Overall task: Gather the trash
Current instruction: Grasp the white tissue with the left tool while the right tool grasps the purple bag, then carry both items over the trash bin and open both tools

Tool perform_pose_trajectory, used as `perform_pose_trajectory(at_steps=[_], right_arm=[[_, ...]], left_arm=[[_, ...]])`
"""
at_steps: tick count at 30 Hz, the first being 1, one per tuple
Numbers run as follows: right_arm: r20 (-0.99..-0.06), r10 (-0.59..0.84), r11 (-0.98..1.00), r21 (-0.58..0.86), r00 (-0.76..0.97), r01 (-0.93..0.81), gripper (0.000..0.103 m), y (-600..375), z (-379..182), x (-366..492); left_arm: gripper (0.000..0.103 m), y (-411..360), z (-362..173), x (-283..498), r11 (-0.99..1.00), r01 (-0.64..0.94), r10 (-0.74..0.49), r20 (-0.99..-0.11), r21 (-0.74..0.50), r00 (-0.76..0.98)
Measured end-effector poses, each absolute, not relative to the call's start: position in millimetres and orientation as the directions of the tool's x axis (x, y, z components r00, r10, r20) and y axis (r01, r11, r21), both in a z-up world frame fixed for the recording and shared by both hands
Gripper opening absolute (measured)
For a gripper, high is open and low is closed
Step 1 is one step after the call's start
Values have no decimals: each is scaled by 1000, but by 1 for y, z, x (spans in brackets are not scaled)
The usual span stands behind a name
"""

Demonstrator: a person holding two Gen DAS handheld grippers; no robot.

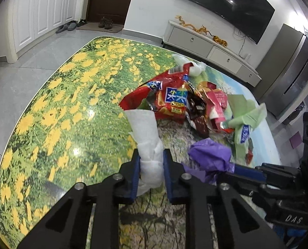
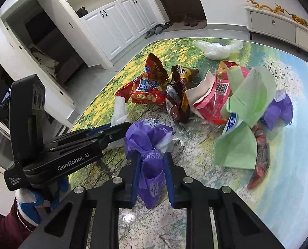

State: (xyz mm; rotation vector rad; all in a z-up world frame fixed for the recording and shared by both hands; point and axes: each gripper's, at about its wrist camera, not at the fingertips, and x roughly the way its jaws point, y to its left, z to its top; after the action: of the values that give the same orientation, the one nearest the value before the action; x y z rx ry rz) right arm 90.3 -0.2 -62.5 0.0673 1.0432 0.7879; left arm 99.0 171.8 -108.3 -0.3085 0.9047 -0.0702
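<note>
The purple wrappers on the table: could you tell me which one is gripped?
The nearer purple wrapper, pinched in the right hand-held gripper; the other lies free behind the green paper.

**Trash count on the table**

You have two grippers, each closed on one piece: one white tissue (image 1: 147, 145) on the left, one purple tissue pack (image 2: 149, 155) on the right. You also see one red snack bag (image 2: 142, 91), one brown wrapper (image 2: 178, 99), one pink carton (image 2: 212, 101), one green paper (image 2: 249, 103), one clear plastic bag (image 2: 216, 48) far off, and a second purple wrapper (image 2: 280, 110) on the right.
</note>
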Motion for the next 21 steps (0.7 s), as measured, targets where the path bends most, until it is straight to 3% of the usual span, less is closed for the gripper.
perform_pose_trajectory(at_steps=[21], right_arm=[[-598, 680, 725, 464, 423, -510, 20, -90, -4, 60]], left_arm=[[20, 157, -49, 42, 966, 13, -195, -700, -257, 687]])
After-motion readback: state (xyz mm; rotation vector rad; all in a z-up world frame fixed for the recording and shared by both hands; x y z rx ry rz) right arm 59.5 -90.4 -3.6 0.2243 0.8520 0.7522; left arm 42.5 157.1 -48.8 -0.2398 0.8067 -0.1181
